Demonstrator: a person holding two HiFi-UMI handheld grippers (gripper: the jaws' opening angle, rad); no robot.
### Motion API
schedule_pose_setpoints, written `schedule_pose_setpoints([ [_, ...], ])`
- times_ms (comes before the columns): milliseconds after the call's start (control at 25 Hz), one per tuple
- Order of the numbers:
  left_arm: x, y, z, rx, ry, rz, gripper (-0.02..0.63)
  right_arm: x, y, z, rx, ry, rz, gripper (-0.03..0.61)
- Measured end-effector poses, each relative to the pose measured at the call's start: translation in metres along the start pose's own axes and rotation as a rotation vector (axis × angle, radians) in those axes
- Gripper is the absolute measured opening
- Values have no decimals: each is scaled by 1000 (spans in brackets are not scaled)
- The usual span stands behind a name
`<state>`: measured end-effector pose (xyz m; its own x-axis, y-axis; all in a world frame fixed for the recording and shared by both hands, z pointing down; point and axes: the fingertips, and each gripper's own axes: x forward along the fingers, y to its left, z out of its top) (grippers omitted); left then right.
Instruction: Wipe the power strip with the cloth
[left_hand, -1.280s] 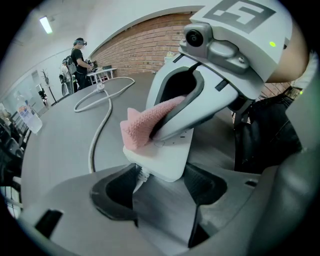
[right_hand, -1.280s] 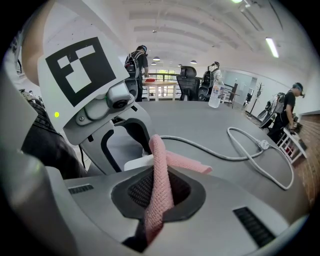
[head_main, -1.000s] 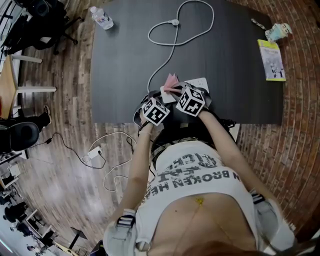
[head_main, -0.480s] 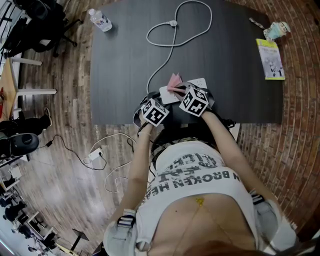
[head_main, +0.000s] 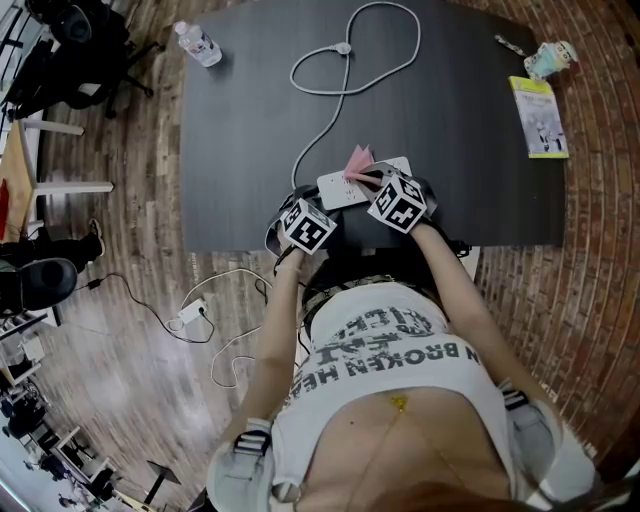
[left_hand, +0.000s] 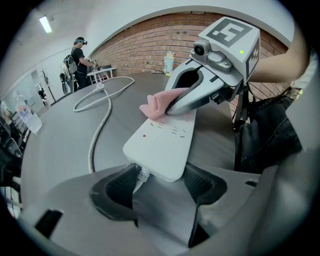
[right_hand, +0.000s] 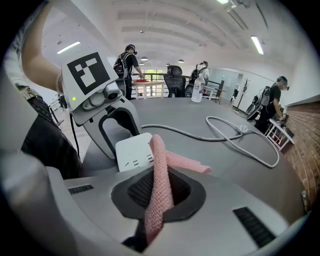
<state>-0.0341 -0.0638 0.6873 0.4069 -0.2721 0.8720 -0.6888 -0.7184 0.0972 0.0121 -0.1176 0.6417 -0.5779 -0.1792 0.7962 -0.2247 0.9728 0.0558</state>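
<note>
Head view: a person stands at the near edge of a dark grey rectangular table (head_main: 240, 130) with a gripper in each hand. The left gripper (head_main: 318, 200) and the right gripper (head_main: 368, 178) meet over a white oblong plastic power strip (head_main: 340, 188) that lies flat on the table close to that edge.

Left gripper view: the left fingers (left_hand: 202, 182) are clamped on the two sides of the strip's cord end. The strip runs straight out from between them. A pale grey cable (left_hand: 97, 135) leaves the strip in the gap between these fingers and curves away to their left into a loop farther out on the table.

Right gripper view: the right fingers are clenched on a pink knitted cloth (right_hand: 160, 185). One fold rises upright between them, and the free end drapes forward beyond the fingertips onto the strip's top face, at the end far from the left fingers.

Well beyond both sets of fingers, a clear plastic water bottle (head_main: 198, 42) lies at the table's far left corner and a yellow booklet (head_main: 541, 118) lies near its far right edge.
</note>
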Motion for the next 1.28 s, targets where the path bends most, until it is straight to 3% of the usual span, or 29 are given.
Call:
schedule_pose_setpoints([
  [1280,-2,-7,4,-1,2,-21,284,-29,-30,-39,84,25,-76,17],
])
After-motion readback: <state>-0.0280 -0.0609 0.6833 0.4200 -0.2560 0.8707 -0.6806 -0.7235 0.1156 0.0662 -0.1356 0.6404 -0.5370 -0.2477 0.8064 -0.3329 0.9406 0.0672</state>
